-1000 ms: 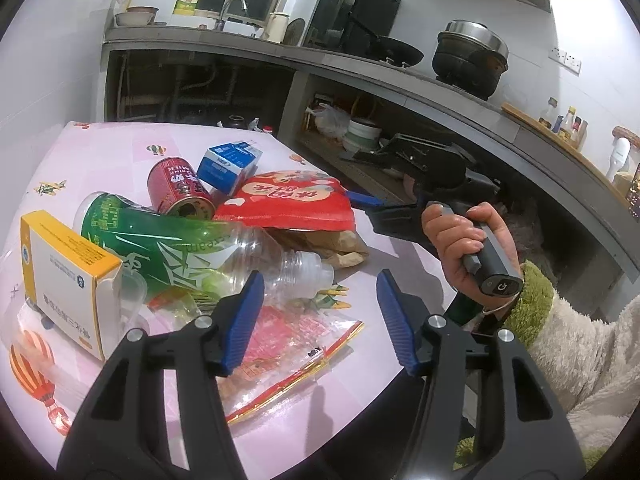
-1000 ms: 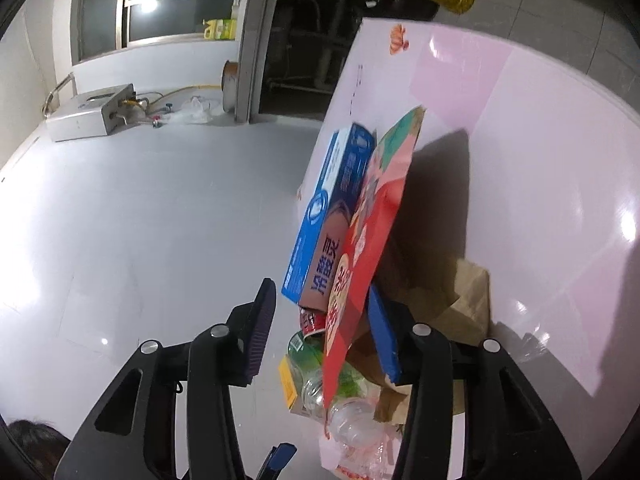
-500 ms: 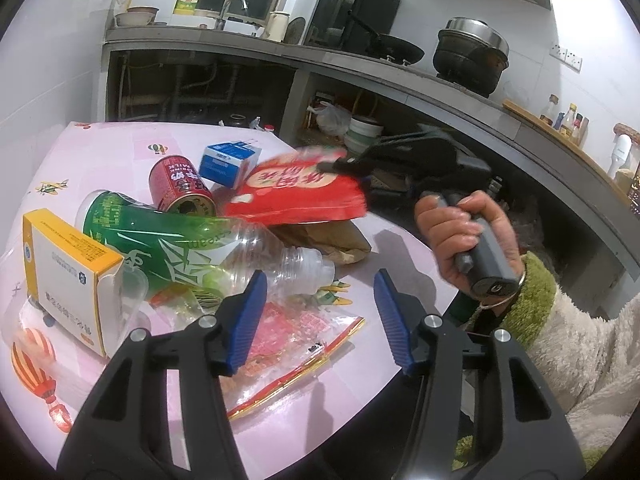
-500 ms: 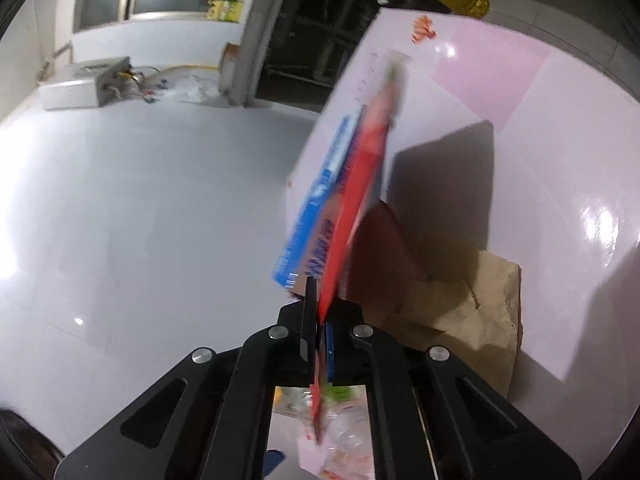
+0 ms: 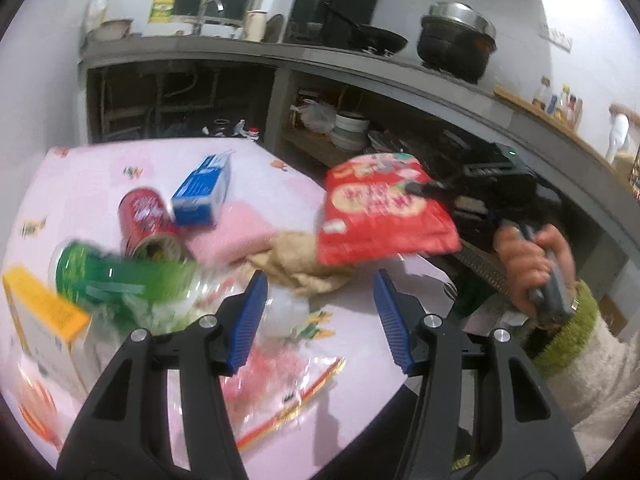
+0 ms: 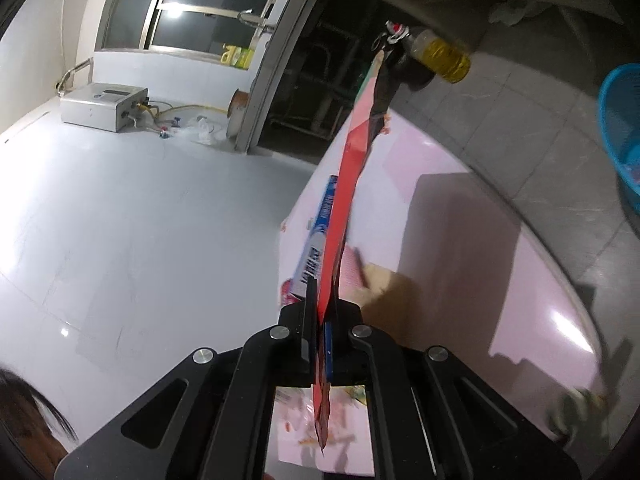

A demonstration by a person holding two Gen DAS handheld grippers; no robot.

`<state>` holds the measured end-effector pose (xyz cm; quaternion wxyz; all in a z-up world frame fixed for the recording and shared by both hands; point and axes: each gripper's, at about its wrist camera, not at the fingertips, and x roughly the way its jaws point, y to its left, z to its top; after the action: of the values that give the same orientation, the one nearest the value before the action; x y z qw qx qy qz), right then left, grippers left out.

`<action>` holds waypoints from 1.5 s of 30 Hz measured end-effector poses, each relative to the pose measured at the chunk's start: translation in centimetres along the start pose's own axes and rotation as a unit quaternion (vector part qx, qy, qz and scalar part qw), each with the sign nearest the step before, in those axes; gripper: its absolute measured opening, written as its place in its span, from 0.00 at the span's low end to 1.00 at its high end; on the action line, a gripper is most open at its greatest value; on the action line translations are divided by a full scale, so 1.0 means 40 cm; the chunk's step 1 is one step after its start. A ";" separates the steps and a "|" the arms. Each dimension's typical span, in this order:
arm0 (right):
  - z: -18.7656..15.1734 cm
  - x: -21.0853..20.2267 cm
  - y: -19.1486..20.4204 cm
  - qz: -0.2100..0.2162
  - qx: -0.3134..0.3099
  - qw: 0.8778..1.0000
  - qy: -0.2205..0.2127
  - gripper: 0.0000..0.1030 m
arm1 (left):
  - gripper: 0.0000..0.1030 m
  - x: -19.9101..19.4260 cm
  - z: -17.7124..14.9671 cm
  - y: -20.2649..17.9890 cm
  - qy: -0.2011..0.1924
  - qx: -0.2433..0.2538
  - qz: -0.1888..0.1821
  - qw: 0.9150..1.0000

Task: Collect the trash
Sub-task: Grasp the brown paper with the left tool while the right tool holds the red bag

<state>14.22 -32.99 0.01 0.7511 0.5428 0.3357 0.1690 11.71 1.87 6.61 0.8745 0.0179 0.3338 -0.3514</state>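
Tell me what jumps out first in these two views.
The red snack bag stands out: the right gripper is shut on its edge and holds it in the air above the pink table. Below it lies a litter heap: a red can, a blue carton and a green bottle. The left gripper hangs open, empty, over it.

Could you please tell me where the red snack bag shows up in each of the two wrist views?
Left wrist: red snack bag right of centre, lifted above the table, pinched by the right gripper.
Right wrist: seen edge-on, running up from the shut jaws.
Shared landmark: blue carton.
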 end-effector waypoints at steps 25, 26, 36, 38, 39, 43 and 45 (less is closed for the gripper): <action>-0.096 -0.137 -0.121 -0.043 -0.024 0.999 0.010 0.03 | 0.51 0.529 0.153 -0.040 0.369 0.124 0.047 0.920; -0.095 -0.141 -0.125 -0.042 -0.023 0.999 0.009 0.03 | 0.50 0.535 0.149 -0.040 0.373 0.126 0.049 0.918; -0.099 -0.168 -0.143 -0.036 -0.015 0.999 -0.005 0.03 | 0.25 0.534 0.120 -0.052 0.373 0.136 0.039 0.917; -0.103 -0.168 -0.138 -0.033 -0.015 0.999 -0.006 0.03 | 0.15 0.534 0.114 -0.058 0.372 0.134 0.036 0.918; -0.100 -0.168 -0.137 -0.032 -0.015 0.999 -0.006 0.03 | 0.14 0.531 0.113 -0.060 0.370 0.133 0.035 0.919; -0.102 -0.173 -0.137 -0.029 -0.018 0.999 -0.007 0.03 | 0.08 0.520 0.114 -0.066 0.358 0.133 0.034 0.924; -0.102 -0.177 -0.133 -0.027 -0.021 0.999 -0.009 0.03 | 0.08 0.507 0.127 -0.070 0.343 0.134 0.033 0.929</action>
<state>5.74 -36.38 -3.42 0.7693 0.5192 0.3405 0.1504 23.61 -13.82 -0.98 0.7072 0.2650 0.5627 -0.3361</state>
